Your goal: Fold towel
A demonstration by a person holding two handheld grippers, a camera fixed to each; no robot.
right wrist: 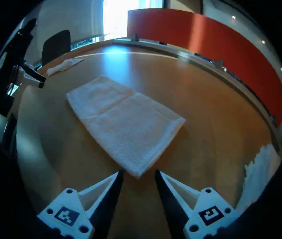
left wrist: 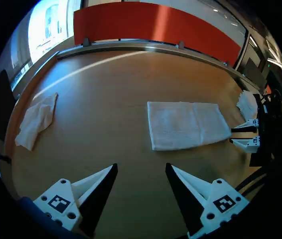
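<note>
Towel (right wrist: 125, 123): white, folded into a long rectangle, lying flat on the wooden table (left wrist: 101, 99), roughly mid-table. One fold line crosses it, and the edges are fairly square.

Right gripper (right wrist: 139, 173): fingers parted by a modest gap, nothing clamped. The towel's near corner sits right at the mouth of that gap. Whether the tips touch the cloth, I cannot tell. In the left gripper view this gripper shows at the towel's far short edge, tips pointing at it and just beside it.

Left gripper (left wrist: 141, 167): fingers spread wider and empty, over bare wood. It is well apart from the towel, which lies ahead and to its right.

Crumpled cloth (left wrist: 37, 119): white, loose, near the table's edge and well away from the towel.

Pile of white cloth (right wrist: 260, 171): at the table's edge, near the right gripper.

Metal rail (left wrist: 141, 46): runs along the table's far edge, with a red panel (left wrist: 152, 24) standing behind it.

Dark chair (right wrist: 56, 46): beyond the table's corner, near the crumpled cloth.
</note>
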